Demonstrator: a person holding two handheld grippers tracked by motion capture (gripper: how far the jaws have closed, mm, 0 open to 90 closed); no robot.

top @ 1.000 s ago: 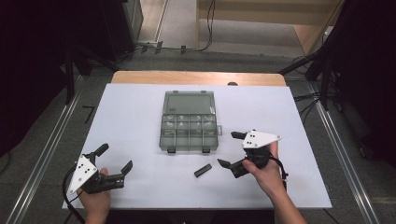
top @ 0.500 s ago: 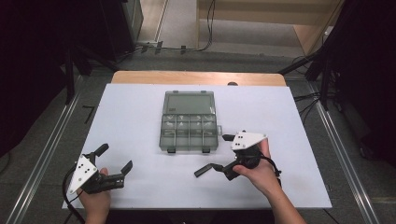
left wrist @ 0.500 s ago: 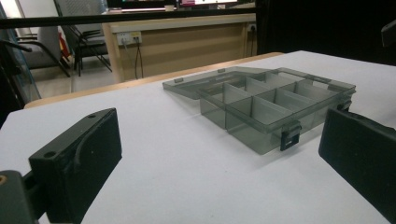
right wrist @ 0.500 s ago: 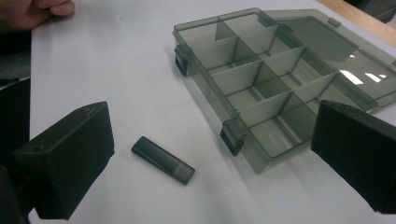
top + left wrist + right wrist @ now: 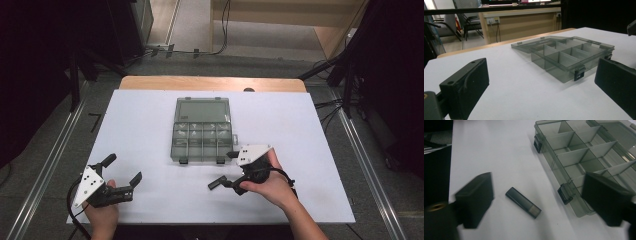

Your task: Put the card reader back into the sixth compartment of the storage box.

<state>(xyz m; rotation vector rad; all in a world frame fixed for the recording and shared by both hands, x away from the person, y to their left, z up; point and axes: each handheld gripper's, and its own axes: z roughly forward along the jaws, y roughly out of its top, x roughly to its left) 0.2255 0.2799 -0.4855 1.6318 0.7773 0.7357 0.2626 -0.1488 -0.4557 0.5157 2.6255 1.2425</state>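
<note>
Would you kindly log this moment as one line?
right claw: open, over black stick | left claw: open, idle | organizer box: lid open, compartments look empty

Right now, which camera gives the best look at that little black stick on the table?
The right gripper view: the stick lies close between its open tongs. In the high view it's hidden around the right tongs; the left gripper view looks at the box instead.
</note>
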